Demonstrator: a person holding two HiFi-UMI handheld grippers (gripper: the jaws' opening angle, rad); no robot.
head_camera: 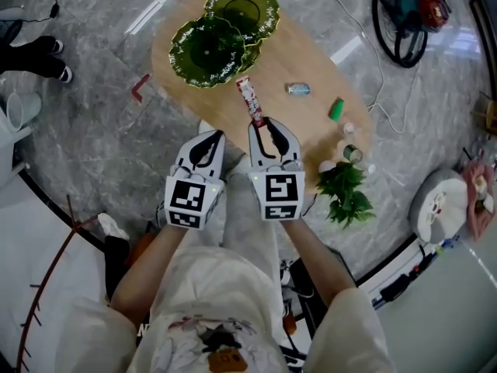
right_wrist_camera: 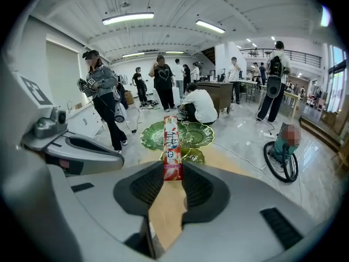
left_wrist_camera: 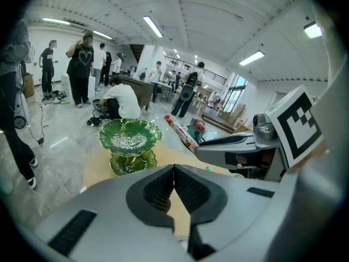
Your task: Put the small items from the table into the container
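While abreast, two tools (head_camera: 210, 137) (head_camera: 265, 124), two dishes (head_camera: 206, 50) (head_camera: 242, 8), one packet (head_camera: 251, 101)

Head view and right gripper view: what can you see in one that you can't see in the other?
Only the head view shows the small things waiting on the table: a small green item, a wrapped sweet and a leafy sprig at its edge. Only the right gripper view shows the people standing around the room and the ceiling lights. Both show the right gripper with its fingers shut on the long red snack packet, the green leaf-shaped dishes and the wooden table.
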